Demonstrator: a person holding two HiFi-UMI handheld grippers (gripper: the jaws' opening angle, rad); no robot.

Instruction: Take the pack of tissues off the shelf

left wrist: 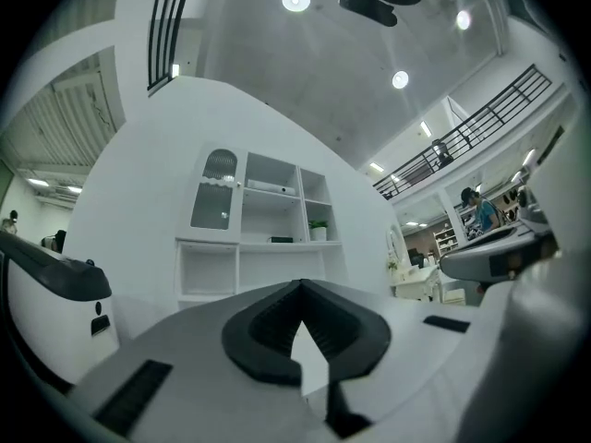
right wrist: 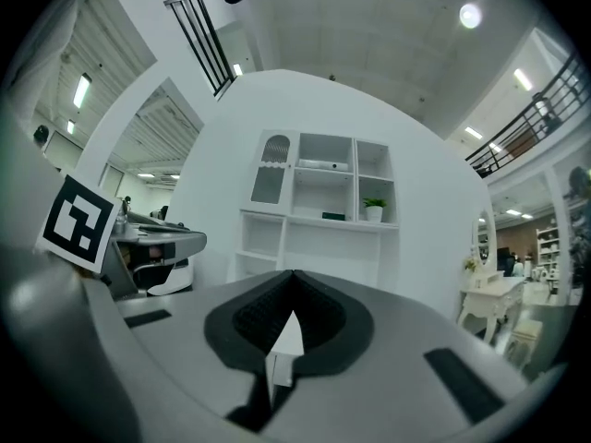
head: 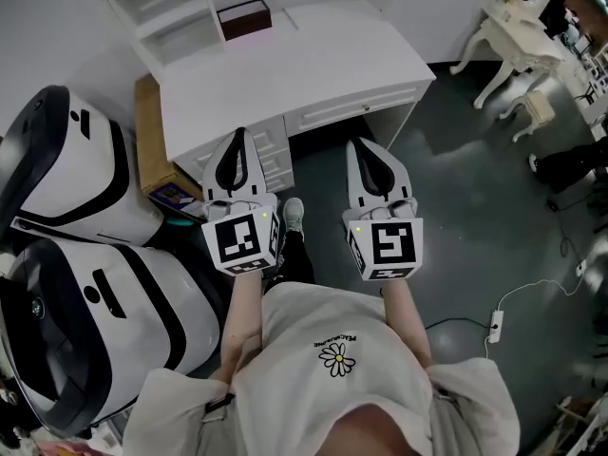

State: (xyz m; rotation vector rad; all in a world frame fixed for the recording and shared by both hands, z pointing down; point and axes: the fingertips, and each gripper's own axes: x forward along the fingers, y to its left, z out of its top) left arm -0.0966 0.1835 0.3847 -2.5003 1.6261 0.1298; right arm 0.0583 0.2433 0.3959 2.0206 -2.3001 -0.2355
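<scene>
A white desk (head: 313,65) with a white shelf unit (head: 161,8) stands ahead of me. In the gripper views a flat white pack (right wrist: 323,165) (left wrist: 271,188) lies on the upper middle shelf. A small dark item (right wrist: 333,216) and a potted plant (right wrist: 374,209) sit one shelf lower. A dark maroon box (head: 245,17) rests on the desk top by the shelf. My left gripper (head: 239,136) (left wrist: 300,284) and right gripper (head: 361,143) (right wrist: 294,273) are held side by side short of the desk's front edge. Both are shut and empty, well away from the shelf.
Two large white and black pod machines (head: 66,169) stand at the left, with a cardboard box (head: 152,131) between them and the desk. A white dressing table with a stool (head: 518,36) is at the far right. A power strip with cable (head: 495,326) lies on the dark floor.
</scene>
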